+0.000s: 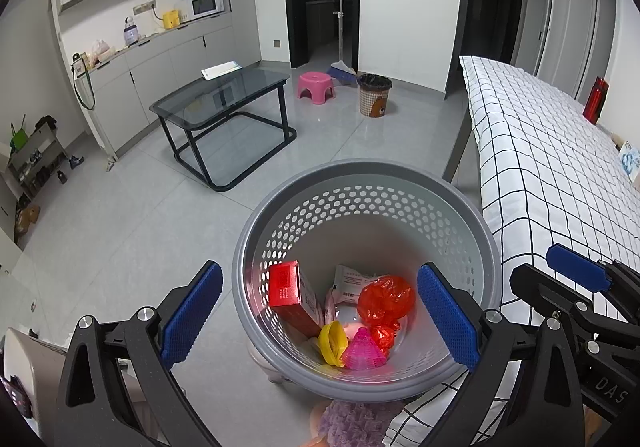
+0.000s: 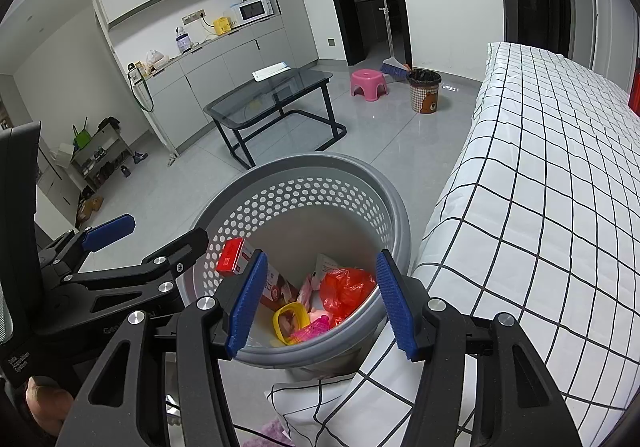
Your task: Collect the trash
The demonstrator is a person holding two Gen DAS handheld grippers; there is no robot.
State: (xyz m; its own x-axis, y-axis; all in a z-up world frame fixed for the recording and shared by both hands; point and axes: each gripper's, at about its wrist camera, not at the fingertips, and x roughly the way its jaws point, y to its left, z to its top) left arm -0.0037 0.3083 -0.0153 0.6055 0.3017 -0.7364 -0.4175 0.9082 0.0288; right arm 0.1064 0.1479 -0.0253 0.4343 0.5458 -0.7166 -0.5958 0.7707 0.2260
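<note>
A grey perforated trash basket (image 1: 366, 177) stands on the floor beside the bed and also shows in the right wrist view (image 2: 312, 167). Inside lie a red box (image 1: 285, 283), a crumpled red plastic bag (image 1: 386, 297), a yellow ring (image 1: 331, 341), a pink ridged cone (image 1: 363, 347) and white paper (image 1: 352, 281). My left gripper (image 1: 320, 317) is open and empty, held over the basket's near rim. My right gripper (image 2: 322, 301) is open and empty over the basket, its fingers either side of the red bag (image 2: 344, 289). The right gripper's fingers (image 1: 576, 273) show at the right of the left wrist view.
A bed with a white checked cover (image 2: 540, 183) runs along the right. A glass coffee table (image 1: 224, 95), a pink stool (image 1: 315, 85), a second patterned bin (image 1: 374, 95) and a broom (image 1: 342, 67) stand farther off. Grey cabinets (image 1: 160, 63) line the left wall.
</note>
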